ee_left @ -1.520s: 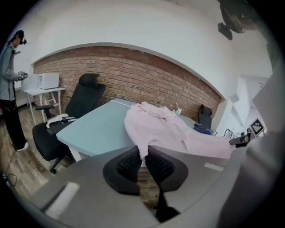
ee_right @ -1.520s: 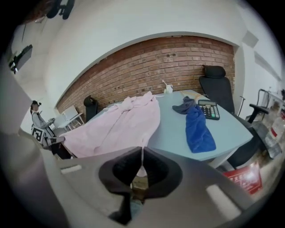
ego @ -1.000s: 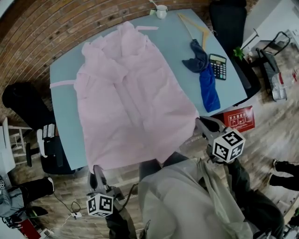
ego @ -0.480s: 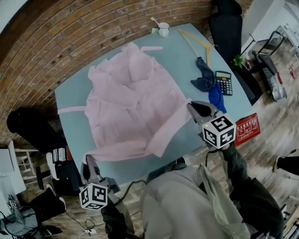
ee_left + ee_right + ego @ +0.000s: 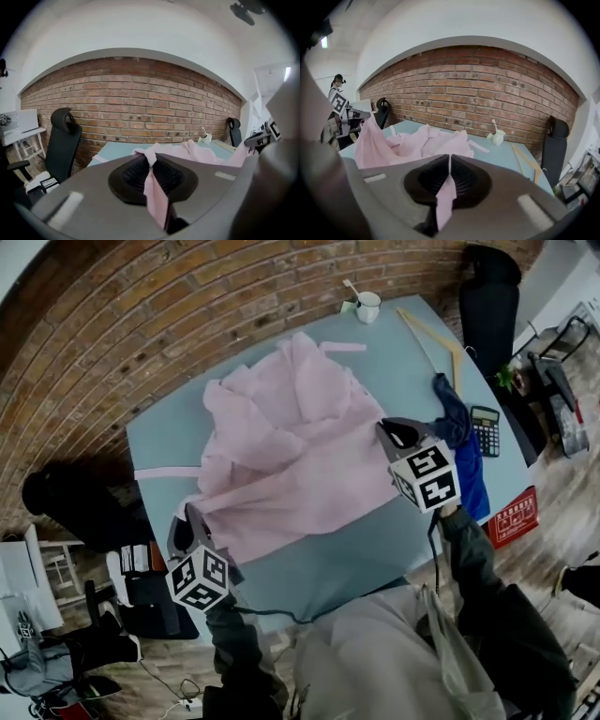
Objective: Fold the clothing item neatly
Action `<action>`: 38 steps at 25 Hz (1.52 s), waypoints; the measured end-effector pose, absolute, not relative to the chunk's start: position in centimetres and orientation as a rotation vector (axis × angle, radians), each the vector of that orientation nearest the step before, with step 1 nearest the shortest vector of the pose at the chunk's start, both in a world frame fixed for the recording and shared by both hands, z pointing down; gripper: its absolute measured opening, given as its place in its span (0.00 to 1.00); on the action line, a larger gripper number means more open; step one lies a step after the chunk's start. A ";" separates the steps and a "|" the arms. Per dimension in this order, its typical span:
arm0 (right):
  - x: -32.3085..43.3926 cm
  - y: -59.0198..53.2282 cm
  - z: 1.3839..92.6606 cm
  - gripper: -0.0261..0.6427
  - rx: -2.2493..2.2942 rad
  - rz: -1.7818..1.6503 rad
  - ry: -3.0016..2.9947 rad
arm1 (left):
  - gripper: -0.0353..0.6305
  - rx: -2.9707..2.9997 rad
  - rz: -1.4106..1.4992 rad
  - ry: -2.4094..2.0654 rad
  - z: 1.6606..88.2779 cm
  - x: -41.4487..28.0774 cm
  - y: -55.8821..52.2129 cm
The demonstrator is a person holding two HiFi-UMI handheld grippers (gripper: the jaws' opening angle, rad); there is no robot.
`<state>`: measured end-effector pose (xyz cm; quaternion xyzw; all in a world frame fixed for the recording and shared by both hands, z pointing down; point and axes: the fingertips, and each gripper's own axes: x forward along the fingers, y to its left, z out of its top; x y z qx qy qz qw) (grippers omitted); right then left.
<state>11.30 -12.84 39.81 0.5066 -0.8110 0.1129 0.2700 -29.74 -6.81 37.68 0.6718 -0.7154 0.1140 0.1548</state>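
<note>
Head view: pink garment (image 5: 291,442) lies on the blue worktop (image 5: 337,563), its near hem raised between left tongs (image 5: 185,526) and right tongs (image 5: 398,432).
Left gripper view: jaws closed on a pinch of pink cloth.
Right gripper view: jaws likewise clamped on pink cloth, with the rest spread on the worktop beyond.

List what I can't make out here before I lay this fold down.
- Head view: layers of the pink garment under its turned-over part, covered by its own fabric.
- Head view: part of the blue cloth, behind the marker cube of the right gripper.
- All views: contents of the mug, too small.
- Head view: keys of the calculator, too small and blurred.
</note>
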 end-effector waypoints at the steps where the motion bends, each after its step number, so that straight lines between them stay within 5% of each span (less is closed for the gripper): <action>1: 10.9 -14.0 39.9 0.06 1.355 0.293 -2.184 | 0.10 1.927 0.351 -2.048 38.1 -29.8 -7.8; 14: 10.6 -34.0 38.3 0.06 1.438 0.060 -2.138 | 0.10 1.919 0.440 -2.166 37.7 -35.6 -22.6; 27: 7.8 -42.9 49.0 0.06 1.301 0.040 -1.989 | 0.11 1.863 0.715 -2.107 47.2 -37.8 -31.7; 29: 8.4 -42.9 51.2 0.12 1.252 0.080 -1.926 | 0.19 1.903 0.785 -2.005 49.3 -37.0 -32.0; 30: 8.8 -42.6 52.2 0.24 1.218 0.102 -1.899 | 0.43 1.924 0.803 -1.924 50.4 -36.2 -31.8; 31: 9.0 -41.9 53.0 0.31 1.185 0.121 -1.887 | 0.53 1.935 0.799 -1.842 51.4 -35.5 -31.3; 38: 11.6 -33.1 49.5 0.33 1.208 -0.019 -1.945 | 0.63 1.974 0.693 -1.746 50.1 -33.6 -22.2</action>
